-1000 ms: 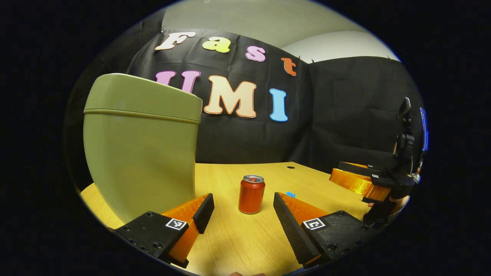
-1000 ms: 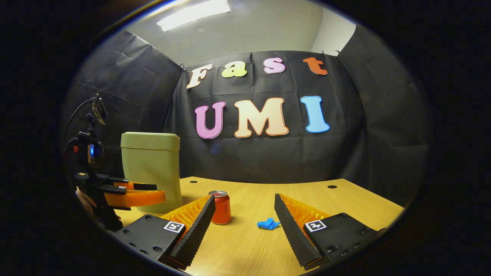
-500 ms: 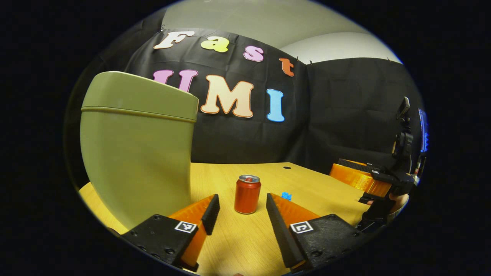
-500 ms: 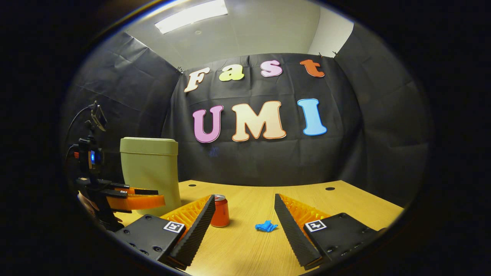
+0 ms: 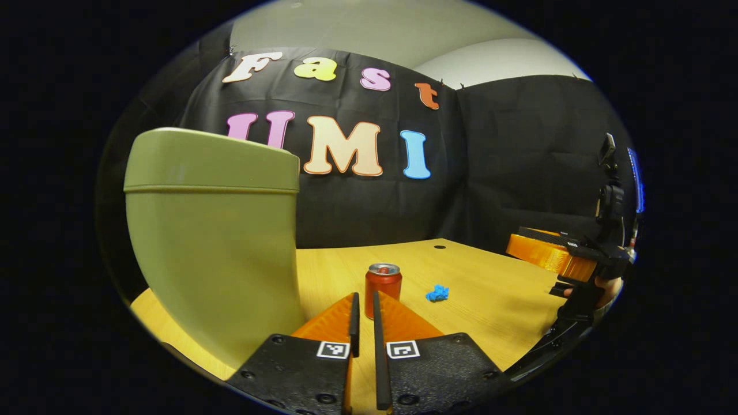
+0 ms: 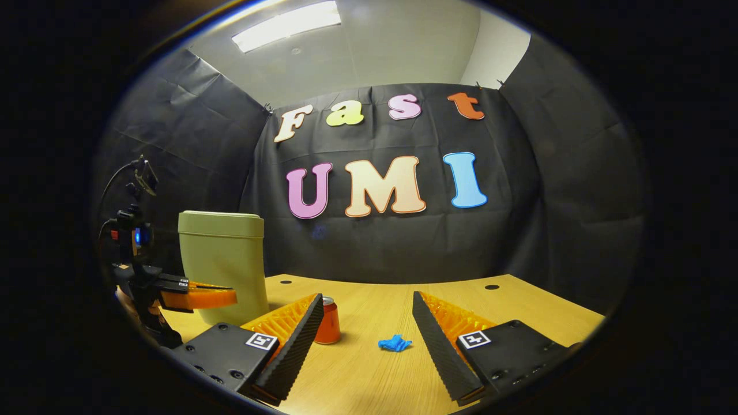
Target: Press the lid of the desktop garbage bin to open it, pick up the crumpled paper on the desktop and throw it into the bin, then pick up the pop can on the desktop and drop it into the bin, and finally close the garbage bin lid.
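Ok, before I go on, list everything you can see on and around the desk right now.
garbage bin: one, olive green, back left of the desk, lid down
pop can: one, red with a silver top, upright mid-desk, right of the bin
crumpled paper: one, blue, on the desk right of the can
desk: one, light wood, with small dark holes near its far edge
ceiling light: one, white, overhead
left gripper: one, fingers nearly together, nothing between them, pointing at the can
right gripper: one, fingers wide apart, low over the desk
hand: one, holding the right gripper's handle
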Tool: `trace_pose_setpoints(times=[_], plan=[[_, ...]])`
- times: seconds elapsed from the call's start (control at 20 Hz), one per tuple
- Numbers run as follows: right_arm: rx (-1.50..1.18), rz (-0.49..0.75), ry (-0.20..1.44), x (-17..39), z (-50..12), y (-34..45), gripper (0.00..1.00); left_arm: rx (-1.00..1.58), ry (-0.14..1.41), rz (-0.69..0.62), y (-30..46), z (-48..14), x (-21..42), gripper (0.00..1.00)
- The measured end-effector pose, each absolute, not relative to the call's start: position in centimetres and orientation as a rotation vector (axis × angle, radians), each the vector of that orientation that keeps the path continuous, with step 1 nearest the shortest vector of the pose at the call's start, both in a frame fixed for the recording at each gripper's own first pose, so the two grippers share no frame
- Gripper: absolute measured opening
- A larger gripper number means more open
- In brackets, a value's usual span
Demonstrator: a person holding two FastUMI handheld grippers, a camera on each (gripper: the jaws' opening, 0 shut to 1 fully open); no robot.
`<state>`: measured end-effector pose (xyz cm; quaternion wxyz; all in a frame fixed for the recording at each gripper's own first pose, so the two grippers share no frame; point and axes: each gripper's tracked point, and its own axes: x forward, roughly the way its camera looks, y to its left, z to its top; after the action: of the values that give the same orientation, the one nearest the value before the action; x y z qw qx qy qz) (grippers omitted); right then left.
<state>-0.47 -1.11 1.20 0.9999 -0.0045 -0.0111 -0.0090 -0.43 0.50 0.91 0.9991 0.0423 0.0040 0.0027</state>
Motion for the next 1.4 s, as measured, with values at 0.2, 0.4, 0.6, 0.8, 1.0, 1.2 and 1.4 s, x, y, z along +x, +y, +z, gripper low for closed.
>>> trace_pose_setpoints(times=[0.2,0.4,0.6,0.8,1.0,1.2,1.4], plan=[[-0.001,-0.03,-0.02,-0.4,1.1,-1.7,0.98,0.093,0.044,0.018,1.0,1.8,-1.1,0.0],[-0.001,-0.025,0.002,0.0,0.2,-1.6,0.98,0.117,0.04,0.008,1.3,5.5,-1.8,0.0],[-0.011,0.001,0.027,0.2,-0.7,-0.7,0.98,0.115,0.01,0.011,2.7,11.2,-2.4,0.0],[-0.011,0.026,0.05,0.4,-1.5,0.3,0.98,0.157,-0.036,0.095,6.3,17.2,-2.5,0.0],[-0.01,0.04,0.066,0.4,-2.0,0.7,0.98,0.21,-0.032,0.188,9.9,19.4,-1.9,0.0],[-0.021,0.04,0.06,0.3,-1.9,0.8,0.98,0.205,0.034,0.232,12.2,18.1,-1.1,0.0],[-0.014,0.029,0.053,0.2,-1.5,0.1,0.98,0.167,0.067,0.25,13.5,16.9,-0.7,0.0]])
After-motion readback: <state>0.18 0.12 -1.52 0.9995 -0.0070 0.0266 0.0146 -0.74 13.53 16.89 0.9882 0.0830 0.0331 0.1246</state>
